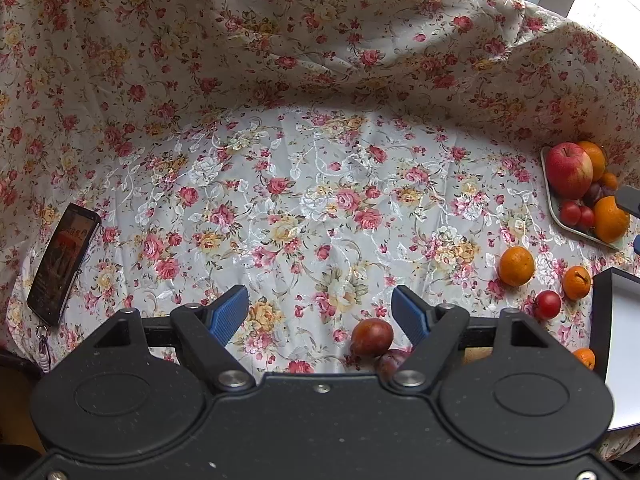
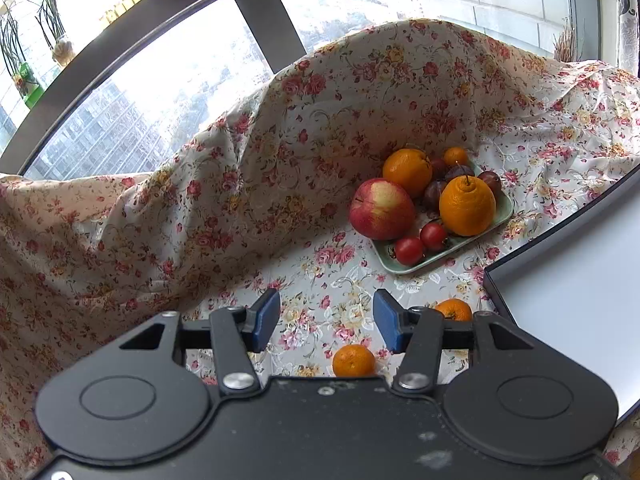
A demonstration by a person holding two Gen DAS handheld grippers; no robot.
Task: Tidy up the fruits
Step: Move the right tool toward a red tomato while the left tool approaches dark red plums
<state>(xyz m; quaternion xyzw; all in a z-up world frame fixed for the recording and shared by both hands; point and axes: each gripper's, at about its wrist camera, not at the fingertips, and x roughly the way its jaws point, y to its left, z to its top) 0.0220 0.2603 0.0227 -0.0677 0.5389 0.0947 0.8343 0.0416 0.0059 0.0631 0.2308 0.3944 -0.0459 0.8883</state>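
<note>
Tools empty, both spread apart; I'm mid-gathering loose fruit.
Left tool [image 1: 320, 312] next closes on the plum [image 1: 371, 337]; right tool [image 2: 326, 322] takes the mandarin [image 2: 353, 361] to the tray [image 2: 408, 268].

No readable text anywhere. The phone [image 1: 63, 260], at nine o'clock on the floral cloth [image 1: 320, 208], shows a lit reddish screen with markings too blurred to make out.

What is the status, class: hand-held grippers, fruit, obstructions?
Left hand-held gripper open, empty; right hand-held gripper open, empty. Green tray loaded with fruit; plum near left fingertips, mandarin under right. Phone far left, nothing blocking.
</note>
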